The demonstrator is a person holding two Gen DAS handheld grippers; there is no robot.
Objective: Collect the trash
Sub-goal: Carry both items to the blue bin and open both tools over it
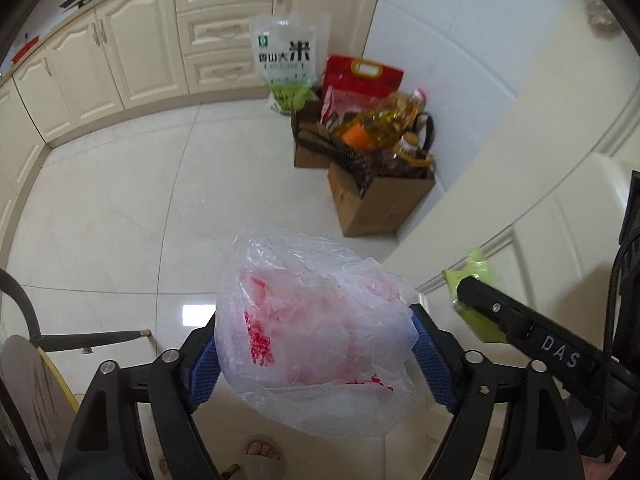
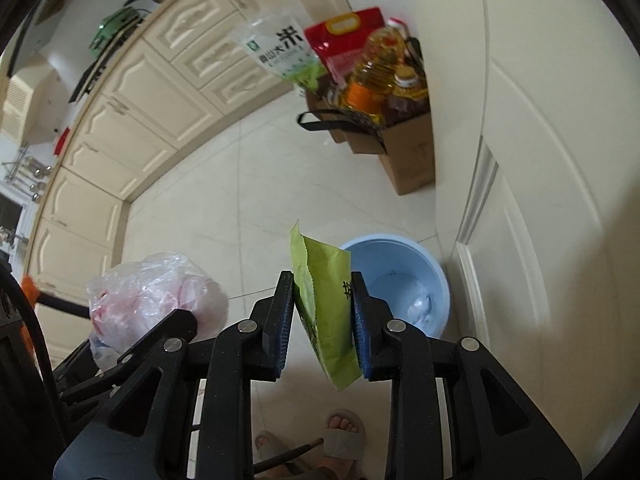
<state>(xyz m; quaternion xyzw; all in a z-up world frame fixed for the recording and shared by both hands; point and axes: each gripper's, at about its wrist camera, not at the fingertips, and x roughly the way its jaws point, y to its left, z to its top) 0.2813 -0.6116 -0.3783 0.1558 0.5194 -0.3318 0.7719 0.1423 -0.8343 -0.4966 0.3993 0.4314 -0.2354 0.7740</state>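
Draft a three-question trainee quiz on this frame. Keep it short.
1. What do the right tongs grip?
2. True or false: the blue bin is packed to the rim.
3. The left tongs hold: A) a bottle, B) a clear plastic bag, C) nothing.
Key: 1) a green packet; 2) false; 3) B.

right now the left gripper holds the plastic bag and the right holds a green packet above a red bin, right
Nearly. The bin is light blue, not red, as the right wrist view shows. The left gripper does hold the plastic bag, and the right gripper the green packet.
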